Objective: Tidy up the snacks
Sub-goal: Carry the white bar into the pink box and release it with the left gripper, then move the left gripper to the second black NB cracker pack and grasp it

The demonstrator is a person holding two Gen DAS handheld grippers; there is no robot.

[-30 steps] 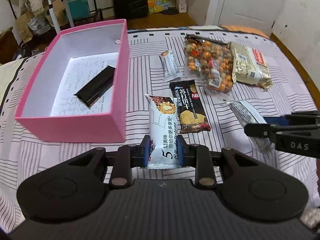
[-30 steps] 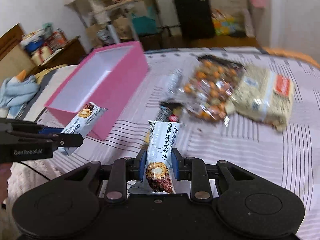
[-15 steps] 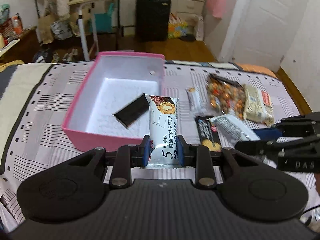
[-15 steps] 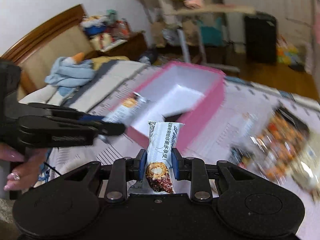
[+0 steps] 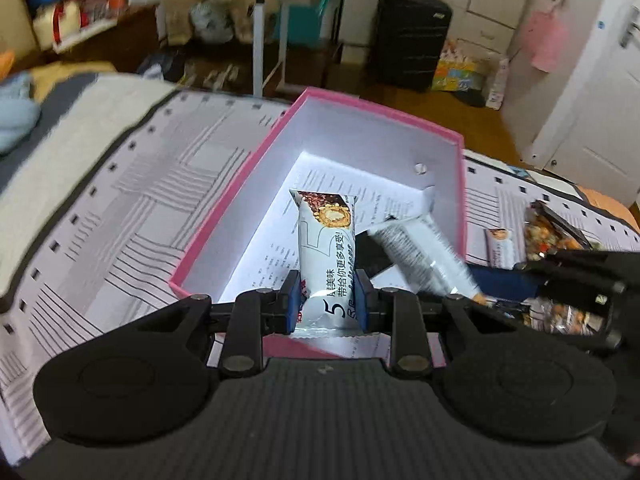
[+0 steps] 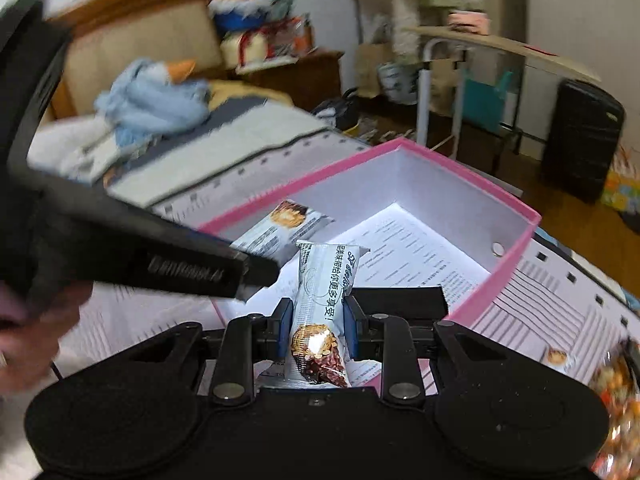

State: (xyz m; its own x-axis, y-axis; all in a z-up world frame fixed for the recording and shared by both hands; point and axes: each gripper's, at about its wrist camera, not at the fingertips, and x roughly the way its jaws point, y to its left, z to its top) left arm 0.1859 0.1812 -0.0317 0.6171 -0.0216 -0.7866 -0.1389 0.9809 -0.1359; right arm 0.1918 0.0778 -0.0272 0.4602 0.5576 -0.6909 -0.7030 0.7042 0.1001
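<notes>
My left gripper (image 5: pixel 327 300) is shut on a white snack bar (image 5: pixel 326 248) and holds it over the near end of the open pink box (image 5: pixel 224 224). My right gripper (image 6: pixel 315 326) is shut on a second white snack bar (image 6: pixel 320 300), also over the pink box (image 6: pixel 504 280). In the left wrist view the right gripper's bar (image 5: pixel 424 256) reaches in from the right. In the right wrist view the left gripper's bar (image 6: pixel 280 226) comes in from the left. A black packet (image 5: pixel 370 254) lies inside the box on printed paper.
A small white bar (image 5: pixel 498 246) and a bag of mixed nuts (image 5: pixel 556 236) lie on the striped cover right of the box. A blue plush (image 6: pixel 156 100) lies on the bed. A black suitcase (image 5: pixel 408 40) and a desk stand on the floor beyond.
Both grippers have carried their snack bars from the striped cover toward the left and now hold them over the pink box. Each stays shut on its bar.
</notes>
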